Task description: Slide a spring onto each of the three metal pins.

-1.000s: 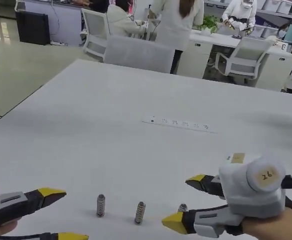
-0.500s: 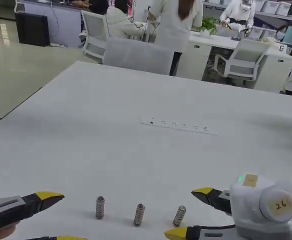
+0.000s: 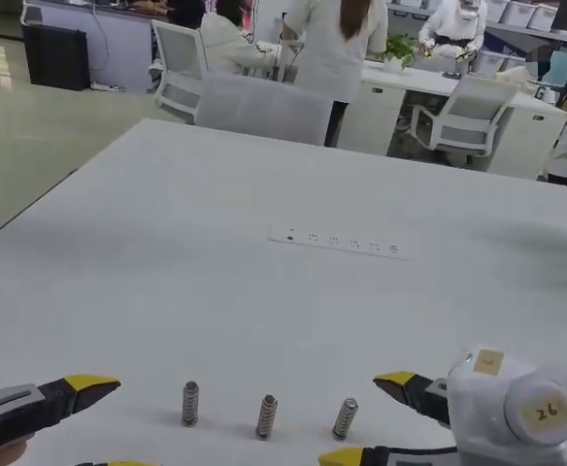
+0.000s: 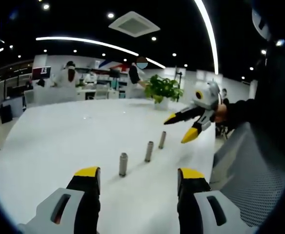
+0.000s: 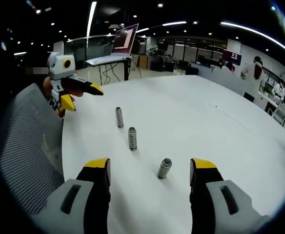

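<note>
Three metal pins stand in a row near the table's front edge, each with a spring around it: the left one, the middle one and the right one, which leans a little. In the right gripper view the nearest spring stands between my open jaws, a short way ahead. My right gripper is open and holds nothing. My left gripper is open at the left, with the row of springs ahead of it.
A white table carries a built-in power strip at its middle. Chairs and desks with people stand beyond the far edge. A grey mesh chair is close behind me.
My right gripper has pulled back toward me and away from the right spring, which now stands uncovered. The head view has shifted slightly. The left gripper has hardly moved.
</note>
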### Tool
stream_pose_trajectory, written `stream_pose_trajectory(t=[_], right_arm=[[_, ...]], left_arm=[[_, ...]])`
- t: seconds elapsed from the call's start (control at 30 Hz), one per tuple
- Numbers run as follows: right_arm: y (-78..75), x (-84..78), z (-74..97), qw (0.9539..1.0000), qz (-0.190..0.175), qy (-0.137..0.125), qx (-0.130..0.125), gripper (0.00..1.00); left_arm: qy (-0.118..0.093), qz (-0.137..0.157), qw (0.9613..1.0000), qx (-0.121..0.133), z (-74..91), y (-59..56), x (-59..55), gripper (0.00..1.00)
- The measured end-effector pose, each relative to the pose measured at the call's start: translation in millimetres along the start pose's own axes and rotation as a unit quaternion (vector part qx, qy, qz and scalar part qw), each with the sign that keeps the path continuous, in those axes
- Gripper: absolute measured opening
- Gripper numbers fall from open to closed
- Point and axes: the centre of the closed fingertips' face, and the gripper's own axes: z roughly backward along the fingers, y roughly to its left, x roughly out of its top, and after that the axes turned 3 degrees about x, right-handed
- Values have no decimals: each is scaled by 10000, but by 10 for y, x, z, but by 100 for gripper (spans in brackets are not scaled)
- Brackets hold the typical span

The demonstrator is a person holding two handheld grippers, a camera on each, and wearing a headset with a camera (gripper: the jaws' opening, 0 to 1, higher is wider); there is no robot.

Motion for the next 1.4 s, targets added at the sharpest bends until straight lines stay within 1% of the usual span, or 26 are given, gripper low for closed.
stream_pose_trajectory(t=[0.43,0.93,1.17,1.4], right_arm=[[-13,-31,8,10000,-51,2,-39,66],[-39,-25,23,9999,-53,-27,-94,66],[-49,-27,42,9999,-80,-45,-129,66],[-50,-34,32,9999,-78,-36,-123,66]], left_arm=[[6,32,10000,-38,-26,-18,-20,60],[-15,24,10000,-43,-35,-21,-16,60],[23,4,10000,-68,-47,-38,-32,60],[17,21,10000,-46,-47,-24,-33,60]])
